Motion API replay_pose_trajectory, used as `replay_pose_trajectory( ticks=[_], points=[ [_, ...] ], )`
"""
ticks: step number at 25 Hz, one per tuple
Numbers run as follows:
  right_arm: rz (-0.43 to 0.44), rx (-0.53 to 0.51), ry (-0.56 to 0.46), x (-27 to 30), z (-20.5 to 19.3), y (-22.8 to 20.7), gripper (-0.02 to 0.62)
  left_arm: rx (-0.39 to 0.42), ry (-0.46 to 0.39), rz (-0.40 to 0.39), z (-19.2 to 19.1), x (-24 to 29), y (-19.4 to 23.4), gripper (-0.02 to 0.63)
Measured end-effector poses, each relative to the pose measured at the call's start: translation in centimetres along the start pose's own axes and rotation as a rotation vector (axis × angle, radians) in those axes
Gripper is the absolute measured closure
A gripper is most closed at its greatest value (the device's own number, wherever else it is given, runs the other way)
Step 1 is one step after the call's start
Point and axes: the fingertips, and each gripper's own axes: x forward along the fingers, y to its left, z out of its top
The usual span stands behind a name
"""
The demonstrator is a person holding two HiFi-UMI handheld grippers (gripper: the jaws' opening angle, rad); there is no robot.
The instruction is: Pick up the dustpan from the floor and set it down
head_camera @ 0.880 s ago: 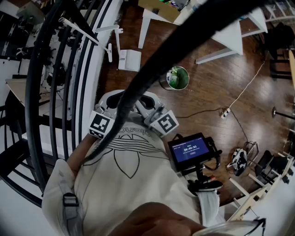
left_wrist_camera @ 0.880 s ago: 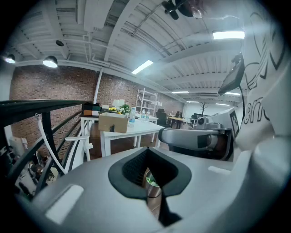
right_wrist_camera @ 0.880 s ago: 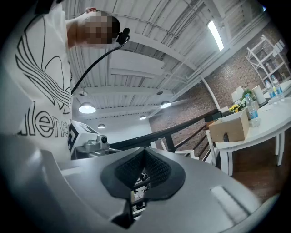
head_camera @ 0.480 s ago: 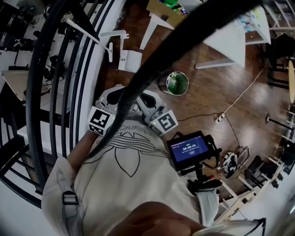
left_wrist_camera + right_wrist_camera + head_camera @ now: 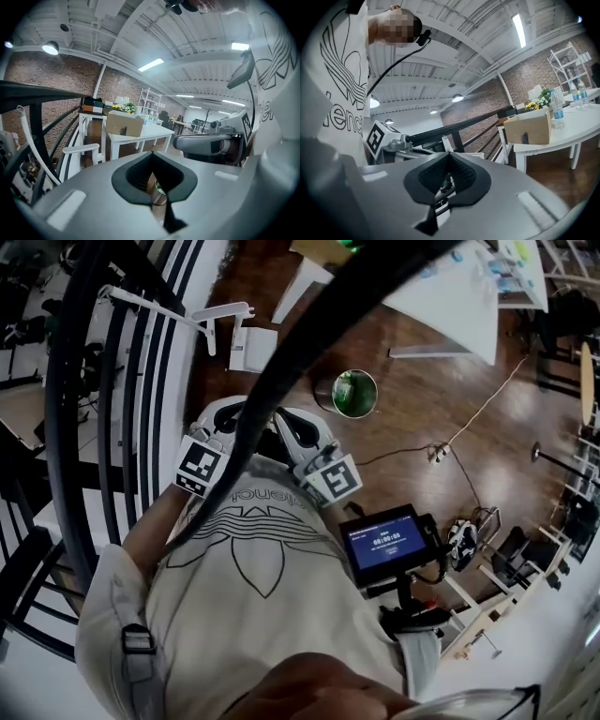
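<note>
Beside the trefoil-logo shirt (image 5: 253, 568), the left gripper (image 5: 159, 203) and right gripper (image 5: 440, 201) are pressed together, empty; only the gripper views show the brick wall (image 5: 42, 79).

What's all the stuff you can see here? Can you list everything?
dustpan: one, white, on the floor beside the railing
bin: one, green, on the floor
table: one, white, head view's top right
cardboard box: one, brown, on the table
railing: one, black, left side
power strip: one, white, on the floor
screen: one, blue display, at the person's front
shirt: one, white, on the person
left gripper: one, grey, shut, empty
right gripper: one, grey, shut, empty
</note>
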Motion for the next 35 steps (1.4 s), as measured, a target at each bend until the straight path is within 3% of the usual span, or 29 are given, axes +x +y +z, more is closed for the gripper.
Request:
replay_pose_trajectory(
  ticks=[5,8,10,13,17,20,25,26,27,28,32,35],
  points=[
    [0.006,0.036,0.031,2.1,0.0,-1.0,0.592,0.018,0.04,-0.02,-0.8,1.6,3.1,0.586],
    [-0.009,0.065,0.048,1.7,-1.3,-2.2,0.592,0.045,0.09,0.048,-4.3,3.8,6.1,0.583],
    [-0.018,0.08,0.064,0.8,-2.7,-2.8,0.592,0.042,0.129,0.129,-7.9,5.9,9.3,0.311],
    [-0.027,0.125,0.088,0.3,-3.9,-1.1,0.592,0.044,0.151,0.257,-11.6,6.0,15.2,0.237],
    [-0.046,0.2,0.124,0.3,-5.8,0.6,0.592,0.046,0.134,0.332,-13.9,6.5,21.3,0.236],
    [-0.074,0.263,0.179,-0.6,-8.8,-1.0,0.592,0.045,0.132,0.319,-15.5,9.3,22.8,0.236],
    [-0.123,0.31,0.178,-1.2,-11.6,-3.7,0.592,0.116,0.099,0.306,-15.9,14.3,24.2,0.238],
    [-0.13,0.318,0.17,-1.3,-11.8,-4.0,0.592,0.108,0.112,0.314,-16.0,15.0,24.6,0.265],
    [-0.135,0.326,0.156,-1.2,-11.7,-4.4,0.592,0.085,0.134,0.322,-16.1,15.5,25.0,0.468],
    [-0.137,0.332,0.138,-1.2,-11.5,-4.6,0.592,0.054,0.159,0.329,-16.2,15.8,25.3,0.52],
    [-0.141,0.309,0.134,-1.3,-10.3,-5.1,0.592,0.027,0.2,0.305,-14.2,15.9,24.2,0.52],
    [-0.132,0.271,0.085,-1.1,-7.4,-5.0,0.592,0.039,0.167,0.293,-9.3,13.8,22.3,0.522]
  ],
)
